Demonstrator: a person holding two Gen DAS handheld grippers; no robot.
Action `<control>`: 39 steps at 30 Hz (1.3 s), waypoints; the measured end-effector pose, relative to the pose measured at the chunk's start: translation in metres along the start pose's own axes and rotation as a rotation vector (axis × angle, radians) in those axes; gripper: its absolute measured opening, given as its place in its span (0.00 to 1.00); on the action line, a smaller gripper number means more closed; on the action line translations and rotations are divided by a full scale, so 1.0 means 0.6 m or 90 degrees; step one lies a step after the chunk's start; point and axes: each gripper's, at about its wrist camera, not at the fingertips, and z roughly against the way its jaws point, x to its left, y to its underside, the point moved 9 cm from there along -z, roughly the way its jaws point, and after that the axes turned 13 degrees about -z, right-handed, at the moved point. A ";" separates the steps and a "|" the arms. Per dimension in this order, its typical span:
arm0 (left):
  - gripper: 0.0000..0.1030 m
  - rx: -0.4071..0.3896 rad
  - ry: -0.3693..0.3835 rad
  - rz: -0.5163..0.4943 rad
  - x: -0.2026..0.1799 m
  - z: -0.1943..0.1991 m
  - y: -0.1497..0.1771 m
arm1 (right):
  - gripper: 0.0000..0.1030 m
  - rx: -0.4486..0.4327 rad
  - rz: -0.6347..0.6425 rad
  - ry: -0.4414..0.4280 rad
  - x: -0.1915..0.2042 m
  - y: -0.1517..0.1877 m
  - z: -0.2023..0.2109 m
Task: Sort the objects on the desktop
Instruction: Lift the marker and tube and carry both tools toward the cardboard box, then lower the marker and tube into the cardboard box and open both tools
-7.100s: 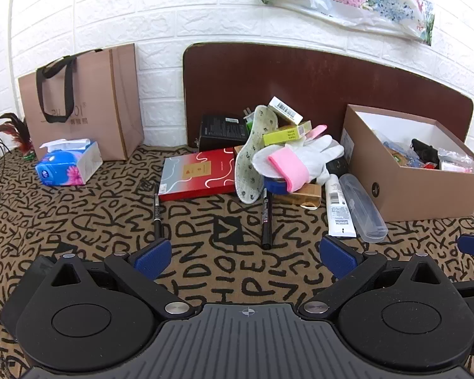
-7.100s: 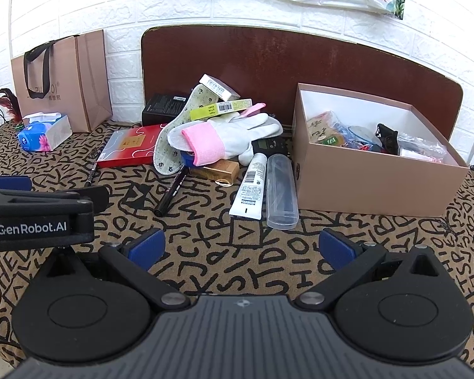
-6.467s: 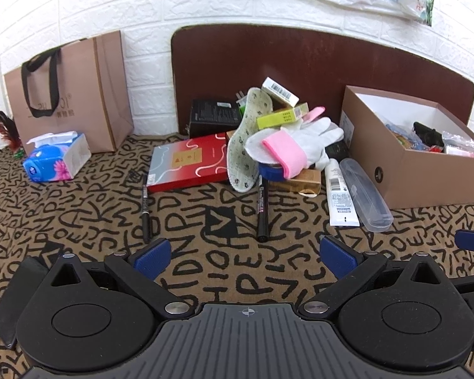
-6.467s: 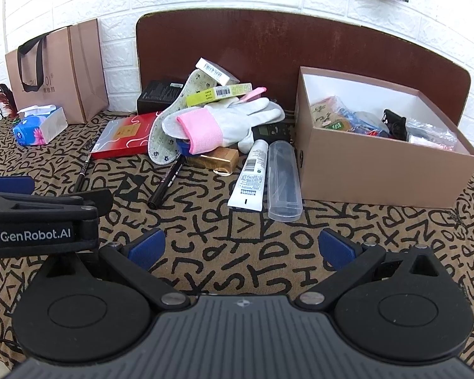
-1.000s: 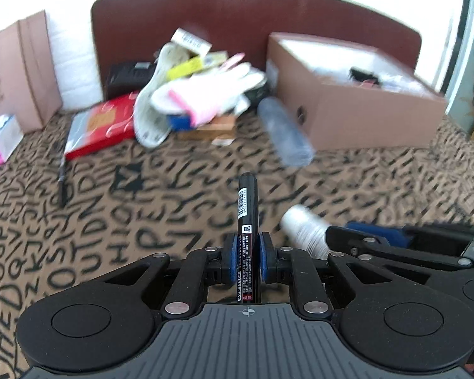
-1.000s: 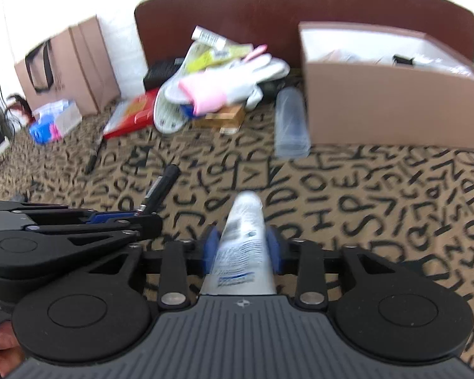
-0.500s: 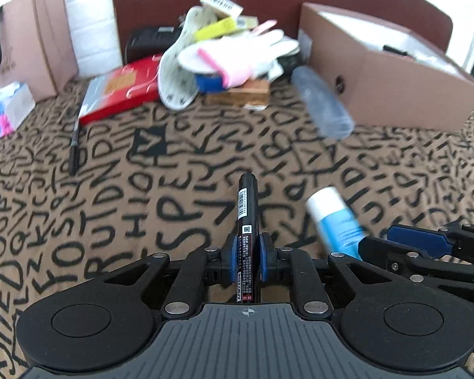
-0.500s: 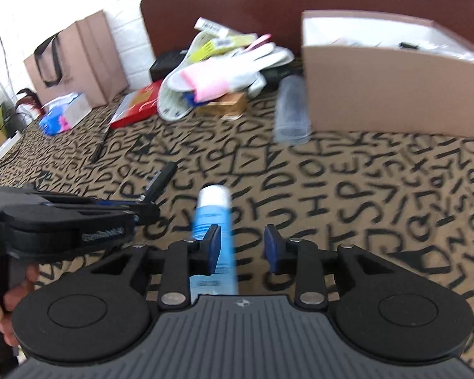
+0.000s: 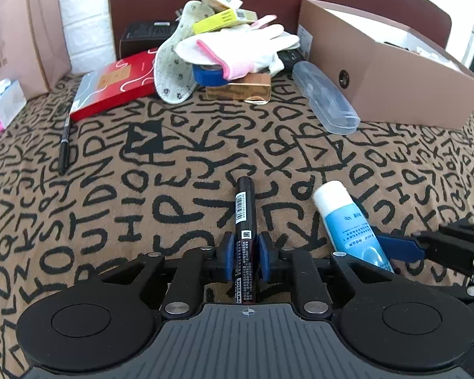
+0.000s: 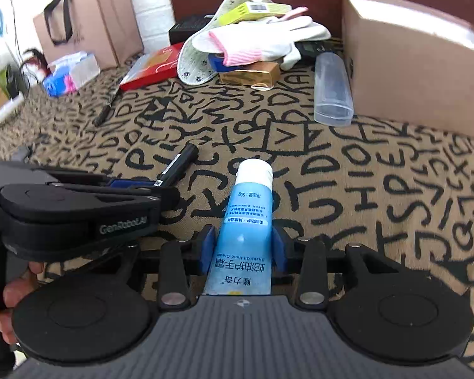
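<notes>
A black marker (image 9: 245, 202) lies on the letter-print cloth between the blue pads of my left gripper (image 9: 246, 246). Its jaws are opening, and a thin gap shows on each side of the marker. To its right a blue hand-cream tube (image 10: 249, 202) with a white cap rests on the cloth between the pads of my right gripper (image 10: 243, 243). Those jaws are opening too and stand just clear of the tube. The left wrist view shows the tube (image 9: 347, 221) beside the marker. From the right wrist the marker (image 10: 178, 164) points up and to the right.
At the back is a pile with a white glove (image 9: 237, 47), an insole, small boxes and blue tape. A clear case (image 9: 325, 98) lies beside the open cardboard box (image 9: 395, 72). A red book (image 9: 113, 85), a thin pen (image 9: 64, 145), tissues (image 9: 3, 104) and a paper bag (image 9: 25, 41) are left.
Both grippers sank toward the cloth. A second ago each was shut on its object; now the pads have parted, and the marker and the tube rest on the cloth.
</notes>
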 end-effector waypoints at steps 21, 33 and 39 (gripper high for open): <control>0.09 -0.132 0.075 -0.051 -0.104 0.107 -0.178 | 0.38 -0.123 -0.072 -0.043 -0.068 -0.097 0.130; 0.10 -0.214 0.100 -0.050 -0.141 0.105 -0.394 | 0.38 -0.230 -0.079 0.004 -0.160 -0.278 0.185; 0.10 -0.213 0.113 -0.021 -0.131 0.050 -0.493 | 0.38 -0.253 -0.086 0.034 -0.213 -0.374 0.168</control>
